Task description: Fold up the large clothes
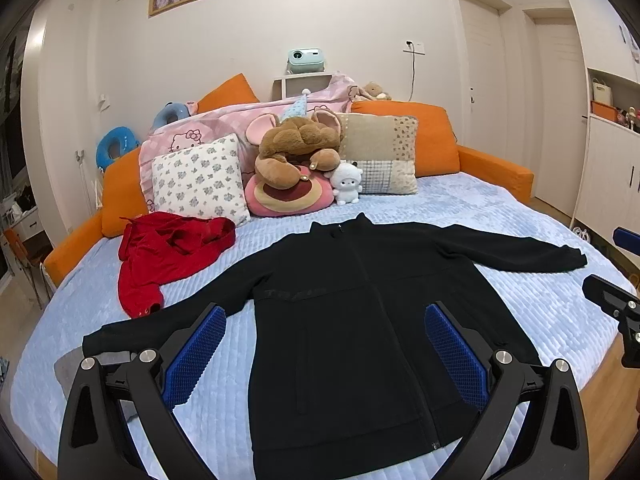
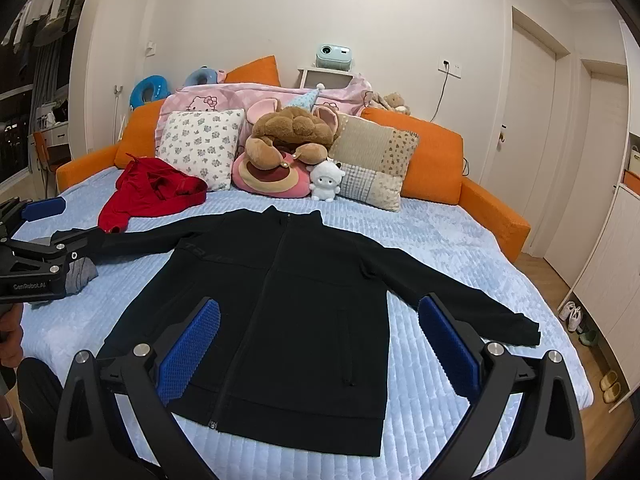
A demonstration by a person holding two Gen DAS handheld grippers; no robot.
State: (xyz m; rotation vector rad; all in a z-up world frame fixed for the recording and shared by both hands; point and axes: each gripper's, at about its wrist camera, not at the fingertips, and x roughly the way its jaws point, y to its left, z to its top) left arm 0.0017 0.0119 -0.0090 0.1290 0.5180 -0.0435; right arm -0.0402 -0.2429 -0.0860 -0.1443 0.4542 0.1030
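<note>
A black zip jacket [image 1: 344,332] [image 2: 280,312] lies flat, front up, on the light blue bed cover, both sleeves spread out sideways and its collar toward the pillows. My left gripper [image 1: 326,316] hovers open above the jacket's lower half, nothing between its blue pads [image 1: 192,360]. My right gripper [image 2: 318,308] also stands open over the jacket's hem side, blue pads [image 2: 448,344] wide apart and empty. The left gripper [image 2: 42,236] shows at the left edge of the right wrist view, near the left sleeve's cuff. Part of the right gripper [image 1: 616,300] appears at the right edge of the left wrist view.
A crumpled red garment [image 1: 168,256] [image 2: 152,190] lies beyond the left sleeve. Pillows [image 1: 200,180] and plush toys [image 1: 304,152] line the orange headboard cushions [image 1: 432,140]. A grey cloth [image 2: 80,274] lies by the left cuff. Shoes [image 2: 572,314] sit on the floor at right.
</note>
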